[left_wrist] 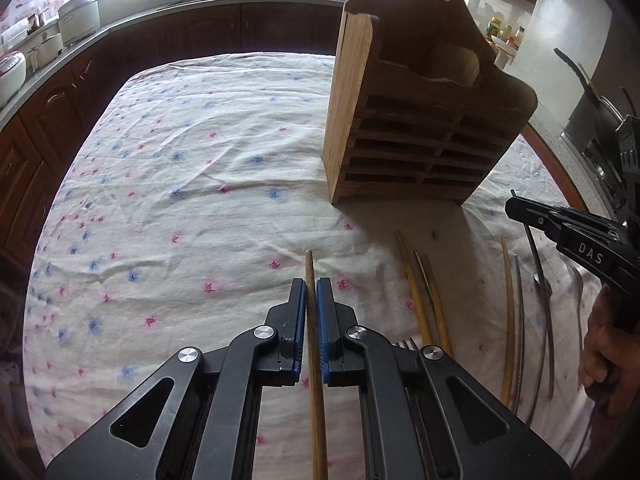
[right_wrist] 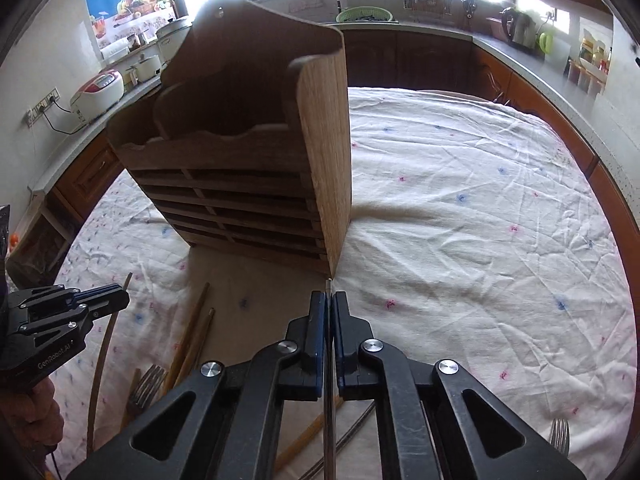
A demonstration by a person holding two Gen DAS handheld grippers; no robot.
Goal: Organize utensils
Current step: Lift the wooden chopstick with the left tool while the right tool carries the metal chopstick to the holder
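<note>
A wooden utensil holder (left_wrist: 424,120) stands upright on the flowered tablecloth; it also shows in the right wrist view (right_wrist: 256,140). My left gripper (left_wrist: 311,288) is shut on a wooden chopstick (left_wrist: 313,320), held above the cloth, short of the holder. My right gripper (right_wrist: 329,300) is shut on a thin metal chopstick (right_wrist: 329,400), its tip near the holder's front right corner. Loose wooden chopsticks (left_wrist: 424,300), metal chopsticks (left_wrist: 540,280) and forks (right_wrist: 146,388) lie on the cloth in front of the holder.
The tablecloth (left_wrist: 180,180) covers a table with wooden cabinets and a counter around it. Rice cookers (right_wrist: 100,88) and pots stand on the counter at left. A fork (right_wrist: 560,436) lies at the lower right.
</note>
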